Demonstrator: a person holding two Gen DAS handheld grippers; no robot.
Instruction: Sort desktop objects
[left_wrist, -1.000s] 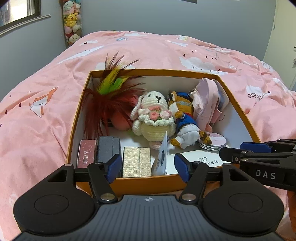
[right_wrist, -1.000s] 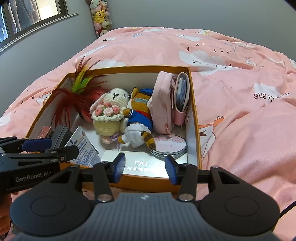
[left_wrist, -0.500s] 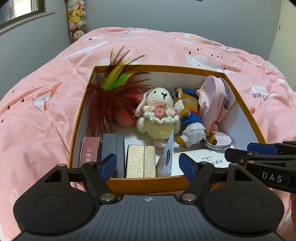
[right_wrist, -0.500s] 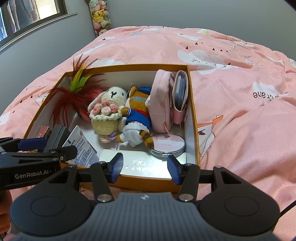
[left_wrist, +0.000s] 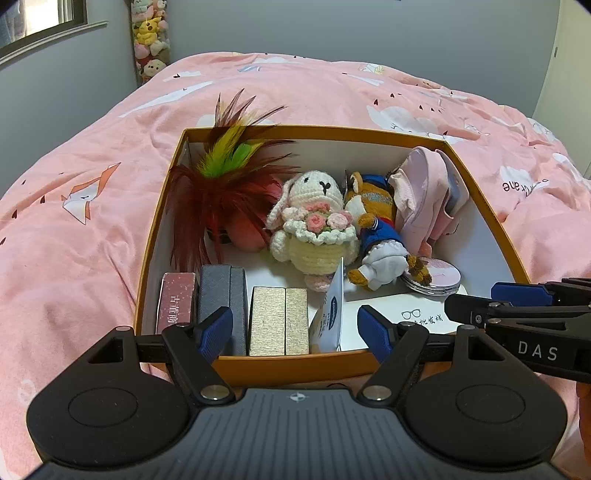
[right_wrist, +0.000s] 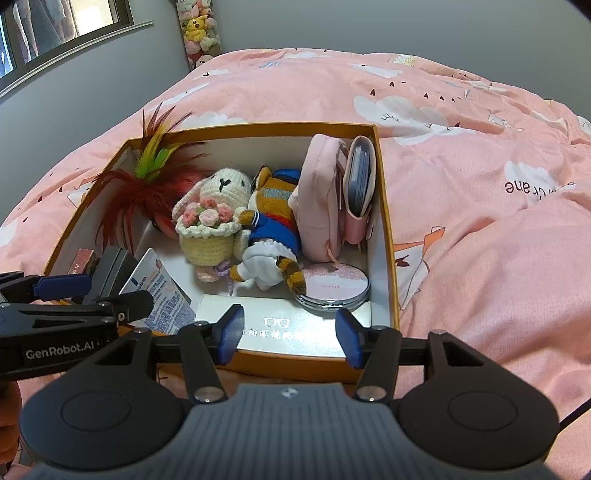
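Note:
An orange box (left_wrist: 295, 363) lies on the bed, packed with things. Inside are a feather toy (left_wrist: 221, 184), a crochet rabbit (left_wrist: 314, 229), a plush animal in blue (left_wrist: 376, 229), a pink pouch (left_wrist: 424, 195), a round compact (left_wrist: 439, 278), a white glasses case (left_wrist: 406, 314), a leaning card (left_wrist: 332, 310) and a gold box (left_wrist: 279, 319). My left gripper (left_wrist: 295, 326) hovers open over the box's near wall, holding nothing. To its right, my right gripper (right_wrist: 291, 332) is also open and empty above the white glasses case (right_wrist: 288, 325).
A dark grey box (left_wrist: 221, 291) and a red-brown box (left_wrist: 177, 302) stand in the near left corner. The pink duvet (left_wrist: 74, 221) spreads all around. Stuffed toys (left_wrist: 149, 33) hang in the far wall corner beside a window.
The jaws of both grippers have widened a little. Both hands stay over the box's near edge, and nothing in the box has moved.

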